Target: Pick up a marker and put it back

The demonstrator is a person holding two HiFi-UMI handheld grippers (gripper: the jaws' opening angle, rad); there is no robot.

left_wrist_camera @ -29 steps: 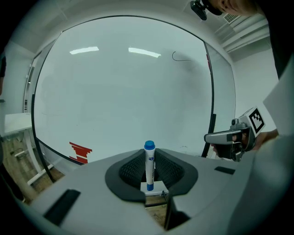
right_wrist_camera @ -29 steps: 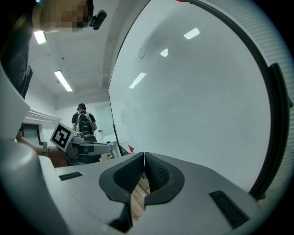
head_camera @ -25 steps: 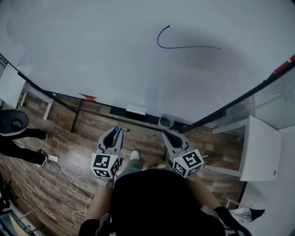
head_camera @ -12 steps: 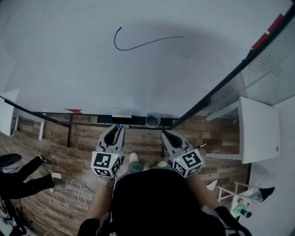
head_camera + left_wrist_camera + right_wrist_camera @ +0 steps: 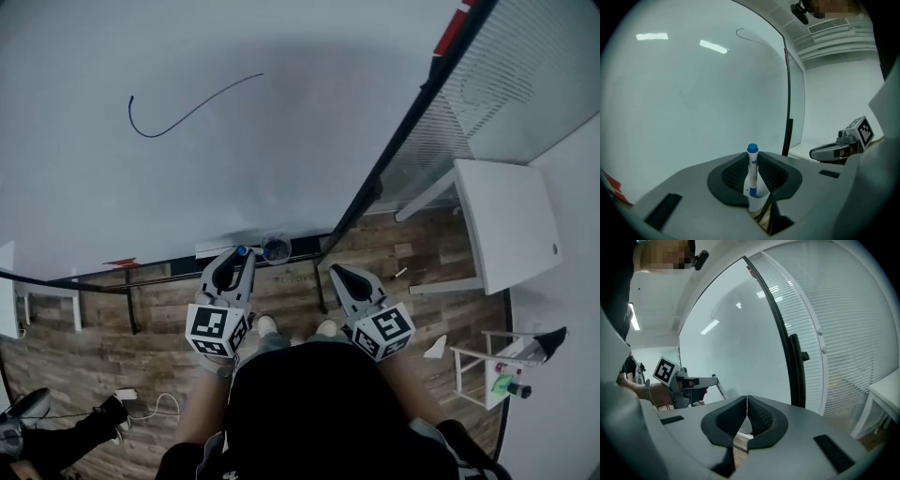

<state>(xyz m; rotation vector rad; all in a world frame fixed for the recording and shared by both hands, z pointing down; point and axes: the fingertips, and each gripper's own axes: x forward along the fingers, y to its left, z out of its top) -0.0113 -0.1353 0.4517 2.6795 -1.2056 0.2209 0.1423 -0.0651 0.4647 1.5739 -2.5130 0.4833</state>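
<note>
The left gripper [image 5: 239, 263] is gripping a blue-capped marker [image 5: 751, 171], its jaws closed only as far as the barrel allows. The cap is standing clear above the pads. The gripper is hovering just left of the round holder [image 5: 277, 248], which is sitting at the foot of the whiteboard [image 5: 281, 141]. In the head view the cap end is lying right beside the holder's rim. The right gripper [image 5: 747, 414] is hanging off to the right of the holder, jaws pressed fully together on nothing.

The return seems to be the step in hand. Doing it well is likely coming down to bringing the free cap end squarely over the holder's mouth before lowering. Coming in from the left side risks nudging the rim. The grip should be staying firm until the marker is resting inside. Then the jaws should be opening only a little and backing away left of the holder along the marker's own line, so the pads are not dragging it out again. What is already in the holder I cannot tell
</note>
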